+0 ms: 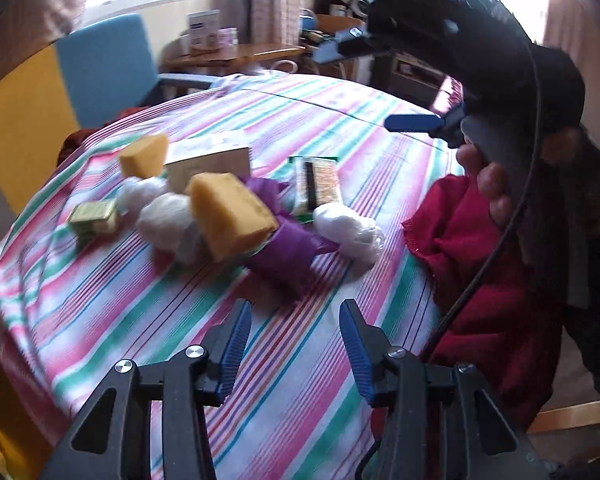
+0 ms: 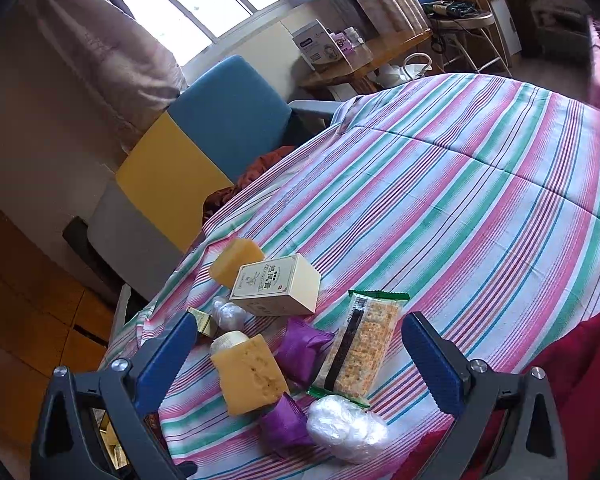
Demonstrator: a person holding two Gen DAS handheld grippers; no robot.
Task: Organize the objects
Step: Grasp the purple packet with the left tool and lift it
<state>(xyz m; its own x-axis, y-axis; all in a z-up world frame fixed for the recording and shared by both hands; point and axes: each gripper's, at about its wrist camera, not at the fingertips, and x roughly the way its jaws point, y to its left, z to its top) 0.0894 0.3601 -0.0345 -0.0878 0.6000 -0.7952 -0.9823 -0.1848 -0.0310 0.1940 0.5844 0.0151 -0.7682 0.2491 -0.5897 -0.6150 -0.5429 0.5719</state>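
Note:
A heap of objects lies on the striped cloth [image 1: 140,320]: two yellow sponges [image 1: 230,216] [image 1: 144,156], a cream box [image 1: 208,164], a cracker packet [image 1: 318,188], purple packets [image 1: 288,248], white plastic-wrapped bundles [image 1: 348,232] and a small gold-green box [image 1: 94,218]. My left gripper [image 1: 296,320] is open short of the heap, with only cloth between its fingers. My right gripper [image 2: 300,360] is wide open above the near sponge [image 2: 252,372], a purple packet [image 2: 300,348] and the cracker packet [image 2: 360,352], touching none. In the left wrist view the right gripper [image 1: 374,84] hangs at upper right, held by a hand [image 1: 488,184].
A red cloth [image 1: 492,280] is bunched at the table's right edge. A blue and yellow chair [image 2: 232,112] stands behind the table's far left side. A wooden side table [image 2: 372,52] with boxes is by the window. The far striped cloth [image 2: 460,200] bears no objects.

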